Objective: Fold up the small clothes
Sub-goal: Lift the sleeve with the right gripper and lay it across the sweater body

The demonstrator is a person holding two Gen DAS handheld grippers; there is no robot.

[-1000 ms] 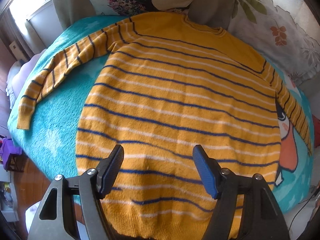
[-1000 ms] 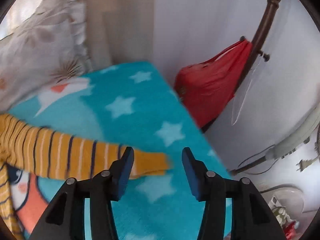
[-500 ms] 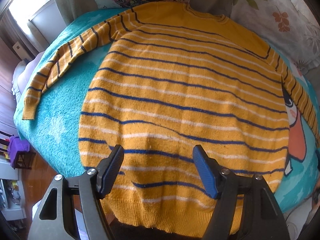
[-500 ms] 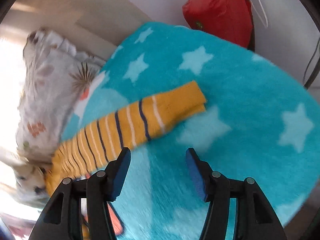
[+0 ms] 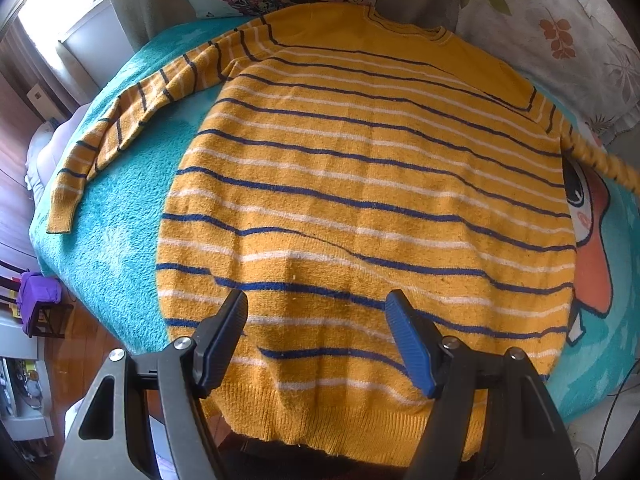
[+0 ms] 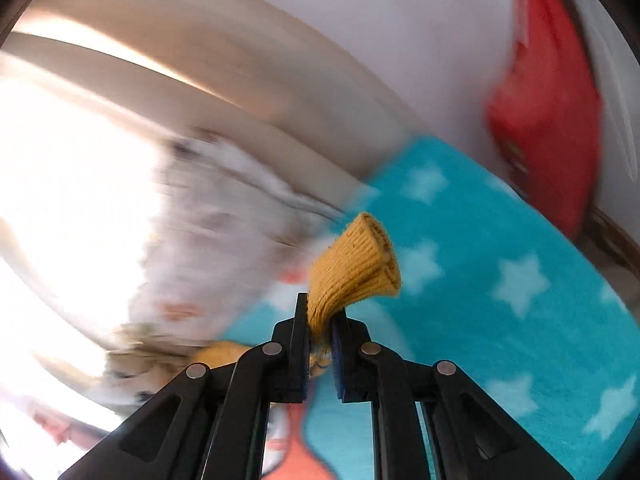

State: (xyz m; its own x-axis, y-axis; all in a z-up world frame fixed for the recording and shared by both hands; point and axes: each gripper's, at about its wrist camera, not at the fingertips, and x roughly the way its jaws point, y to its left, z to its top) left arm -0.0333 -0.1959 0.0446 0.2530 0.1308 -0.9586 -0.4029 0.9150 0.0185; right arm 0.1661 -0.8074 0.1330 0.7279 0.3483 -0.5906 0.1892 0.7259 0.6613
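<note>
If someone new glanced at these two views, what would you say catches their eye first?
Most likely the yellow striped sweater, spread flat and filling the turquoise star blanket in the left wrist view, with the left gripper open above its hem. Next, the right gripper, jaws shut on the sweater's cuff, lifted off the blanket, with a blurred red bag behind.

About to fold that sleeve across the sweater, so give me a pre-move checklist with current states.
1. Right gripper shut on the sleeve cuff: ok.
2. Cuff lifted off the blanket: ok.
3. Sweater body lying flat: mostly ok, slight ripples near the hem.
4. Left gripper open, over the hem, gripping nothing: ok.
5. Other sleeve spread flat: ok.
6. Grip depth on the cuff: cannot tell; the right wrist view is blurred.
</note>
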